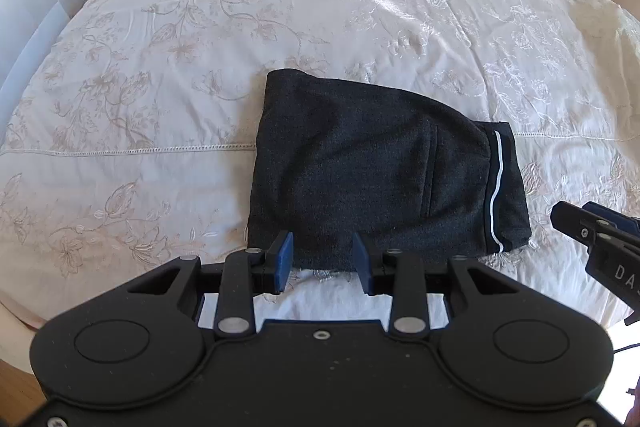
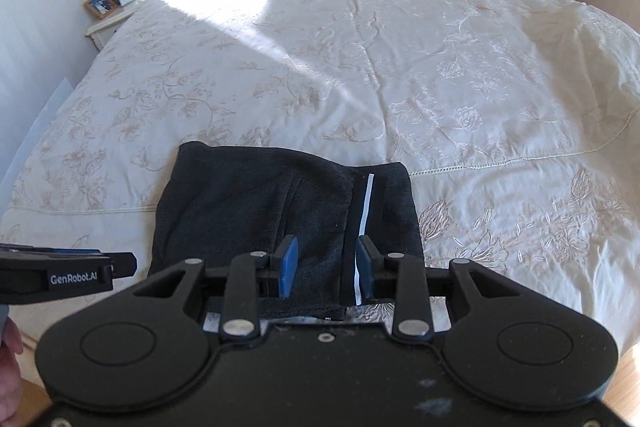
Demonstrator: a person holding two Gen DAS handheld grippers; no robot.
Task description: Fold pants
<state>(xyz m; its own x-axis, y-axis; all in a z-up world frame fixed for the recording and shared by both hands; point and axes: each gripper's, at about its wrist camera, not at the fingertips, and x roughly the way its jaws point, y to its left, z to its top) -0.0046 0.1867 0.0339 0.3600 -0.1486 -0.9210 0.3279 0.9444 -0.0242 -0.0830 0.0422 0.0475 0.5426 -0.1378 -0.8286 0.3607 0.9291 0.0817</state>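
The pants [image 1: 372,167] lie folded into a compact stack near the bed's [image 1: 160,67] front edge. Left hand-held gripper [image 1: 322,263] and right hand-held gripper [image 2: 327,267] hover part-open, empty. Folding appears complete.

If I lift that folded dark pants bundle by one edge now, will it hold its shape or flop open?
The pants look like soft knit in loose layers, so a one-edge lift would probably let the fold sag open. The bedspread is smooth, so pushing may slide the bundle, bunching its lower layer. It looks light; both the left gripper and right gripper are open above it.
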